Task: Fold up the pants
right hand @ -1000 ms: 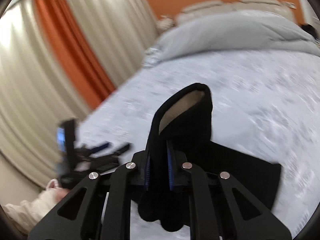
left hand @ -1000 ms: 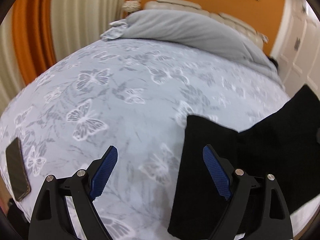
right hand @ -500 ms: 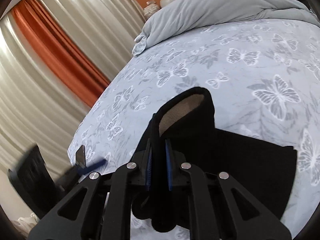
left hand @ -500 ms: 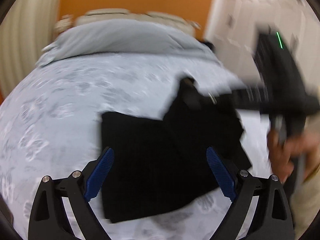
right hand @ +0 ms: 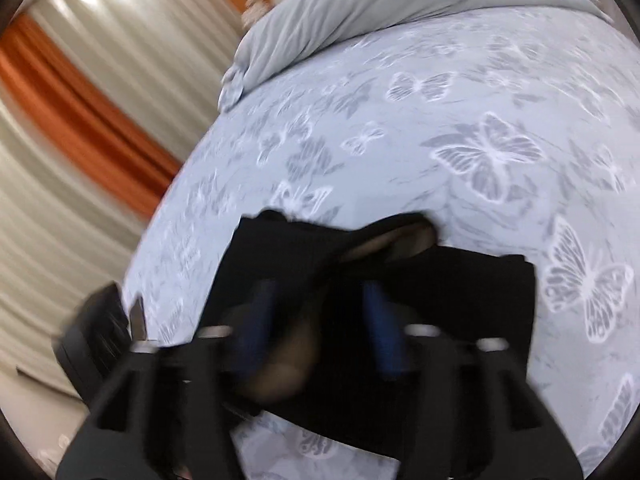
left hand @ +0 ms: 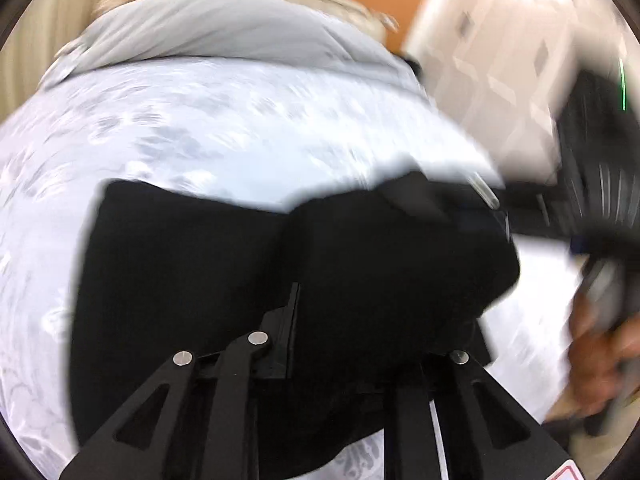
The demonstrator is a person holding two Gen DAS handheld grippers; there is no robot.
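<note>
Finds the black pants (left hand: pixel 180 260) lying partly folded on the butterfly bedsheet (right hand: pixel 480 152), near the front edge of the bed and well short of the grey duvet (right hand: pixel 400 8). Shows the left gripper (left hand: pixel 348 292) pushed in under a bunched fold of the pants, with one finger visible near the middle and the other buried under cloth; reads as clenched on that fold, though only as a judgement given the blur. Shows the right gripper (right hand: pixel 320 312) released, with blue pads (right hand: pixel 256 320) spread apart and a loose hump of the pants, pale lining exposed, lying between them without being pinched. Looks like the middle of a fold, with neither half squared up yet. Risks dragging the whole stack across the sheet if pulling with only one clamp, undoing the layers already laid. Risks catching too many layers in the left grip, lifting the lower panel along with the top one. Risks snagging the loose hump on the open right pads when backing away, leaving a lump or a skewed edge. Calls for slow movement, judging by the heavy blur in both views
</note>
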